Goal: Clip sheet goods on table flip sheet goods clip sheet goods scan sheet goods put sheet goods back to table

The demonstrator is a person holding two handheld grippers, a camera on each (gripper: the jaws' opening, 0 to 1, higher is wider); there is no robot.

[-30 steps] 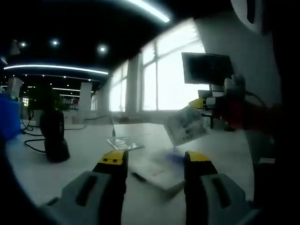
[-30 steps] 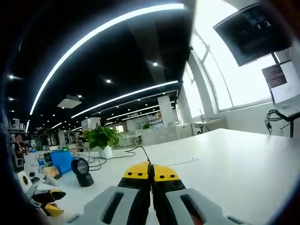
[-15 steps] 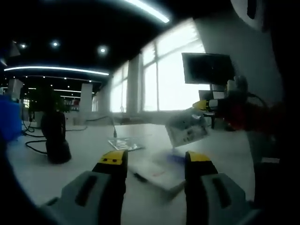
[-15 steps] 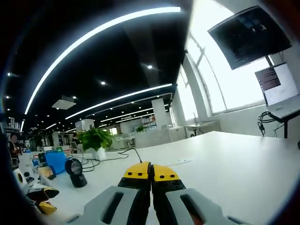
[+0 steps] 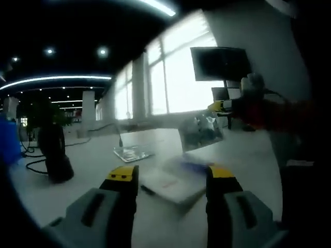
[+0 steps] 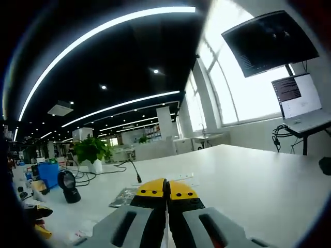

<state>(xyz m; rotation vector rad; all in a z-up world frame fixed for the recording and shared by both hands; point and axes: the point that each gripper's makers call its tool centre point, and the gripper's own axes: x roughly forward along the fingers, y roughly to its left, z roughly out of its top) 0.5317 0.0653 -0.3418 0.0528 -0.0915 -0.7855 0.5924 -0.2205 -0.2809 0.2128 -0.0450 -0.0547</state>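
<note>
**Sheet lifted by the right tool, on its way to the scanner**

In the left gripper view, going from the left side, a black scanner (image 5: pixel 53 154) stands on the white worktop (image 5: pixel 93 155) with a cable beside it. Further right, a small shiny packet (image 5: pixel 132 153) lies flat, and nearer lies a white booklet (image 5: pixel 173 185) with a pen (image 5: pixel 148 190) at its edge. The left tool (image 5: pixel 169 176) has its jaws wide apart and holds nothing; it hangs low over the booklet. At the right, the right tool (image 5: pixel 221 106) comes into this view and is closed on the corner of the sheet (image 5: pixel 200 132), which hangs in the air above the worktop, tilted.

In the right gripper view the jaws of the right tool (image 6: pixel 166 188) are pressed together; the sheet itself is hard to make out there.

I judge that the clipping is done and the scan is the step in hand. The next move calls for bringing the printed side of the sheet in front of the scanner, which stands well apart to the left, without bending it.

The room is a large open office with long ceiling lights, bright windows, a dark monitor (image 5: pixel 220 63) on the wall and a green plant (image 6: pixel 91 151).
</note>
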